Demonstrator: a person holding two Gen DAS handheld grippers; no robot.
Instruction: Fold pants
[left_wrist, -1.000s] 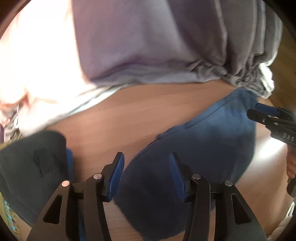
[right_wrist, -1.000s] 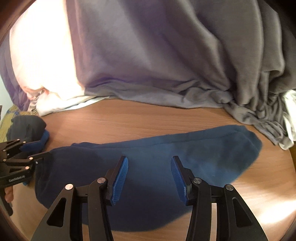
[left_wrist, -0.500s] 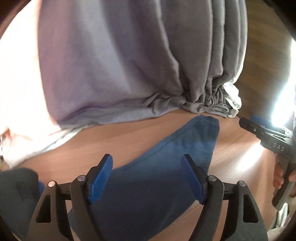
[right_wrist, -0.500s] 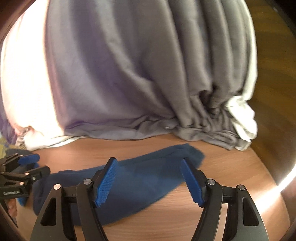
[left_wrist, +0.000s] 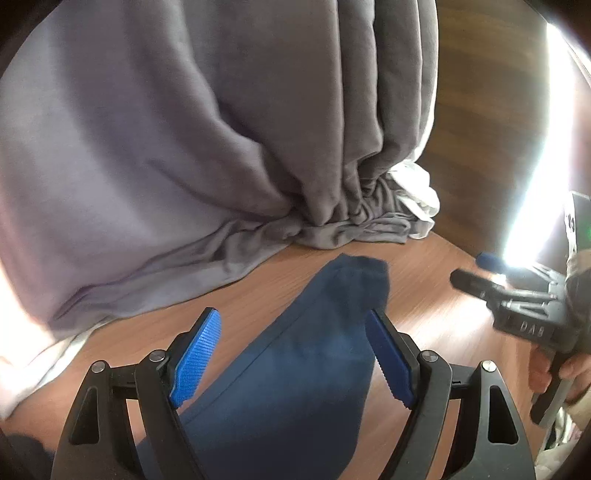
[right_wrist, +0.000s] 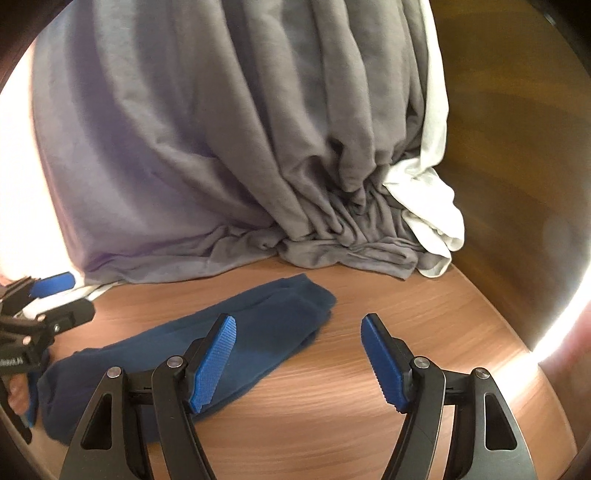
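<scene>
Navy blue pants (left_wrist: 303, 362) lie folded into a long narrow strip on the wooden table (left_wrist: 424, 306). My left gripper (left_wrist: 292, 314) hovers above the strip's middle, its jaws opening, nothing touching the blue pads. In the right wrist view the pants (right_wrist: 258, 325) run from lower left to their narrow end near the centre. My right gripper (right_wrist: 298, 318) hangs open over that end and the bare wood beside it, empty. Each gripper shows in the other's view: the right gripper (left_wrist: 472, 267) at the far right, the left gripper (right_wrist: 79, 293) at the far left.
A large grey cloth (right_wrist: 221, 129) hangs down behind the pants and bunches on the table, with a white cloth (right_wrist: 432, 221) at its right end. A brown wooden wall (right_wrist: 517, 147) stands to the right. A hand (left_wrist: 546, 373) holds the right gripper's handle.
Both grippers have drawn back and risen from the pants, with their jaws spread wider. Both views have swung right, toward the strip's narrow end.
</scene>
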